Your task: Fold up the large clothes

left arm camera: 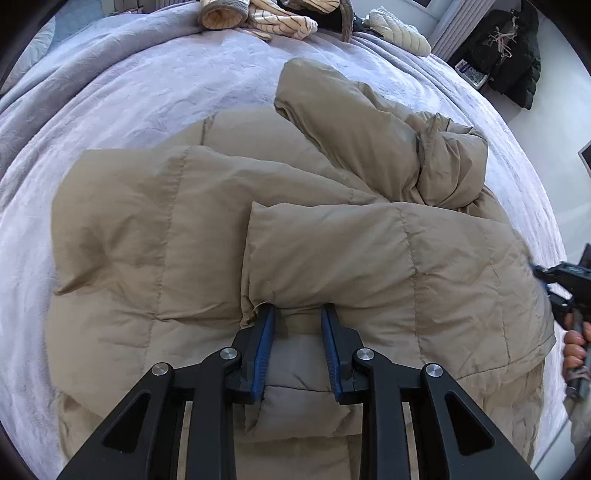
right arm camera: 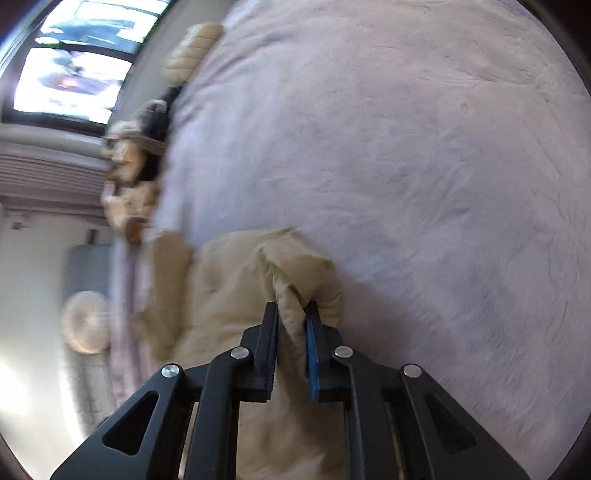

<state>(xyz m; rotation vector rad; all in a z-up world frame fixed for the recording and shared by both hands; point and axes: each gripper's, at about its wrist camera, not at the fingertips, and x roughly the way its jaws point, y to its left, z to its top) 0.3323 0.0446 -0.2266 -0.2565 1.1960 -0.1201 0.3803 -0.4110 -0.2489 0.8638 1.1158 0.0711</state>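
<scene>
Nowhere is there writing that can be read: the coat [left arm camera: 314,236] shows no label, and a small blue-and-white patch on the dark jacket [left arm camera: 506,62] hanging at the far right of the left wrist view is too small to make out.

Spread across the blanket [left arm camera: 129,88] of the bed lies the tan quilted coat, partly folded, one sleeve [left arm camera: 354,122] bent over its upper right part.

Pointing steeply down, the left gripper [left arm camera: 297,314] has its tips under the edge of a turned-over flap, with padded cloth filling the gap between its blue pads; the jaws stand partly apart, and I cannot tell whether they press on the cloth.

Tilted down at a shallower slant, the right gripper [right arm camera: 291,310] has a bunched fold of the coat [right arm camera: 236,295] between narrow jaws, both fingers against it. Its view is smeared with blur. In the left wrist view a hand [left arm camera: 576,347] wraps that gripper's handle at the right edge.

Pale and dark clothes [left arm camera: 273,16] lie heaped at the blanket's far edge.
</scene>
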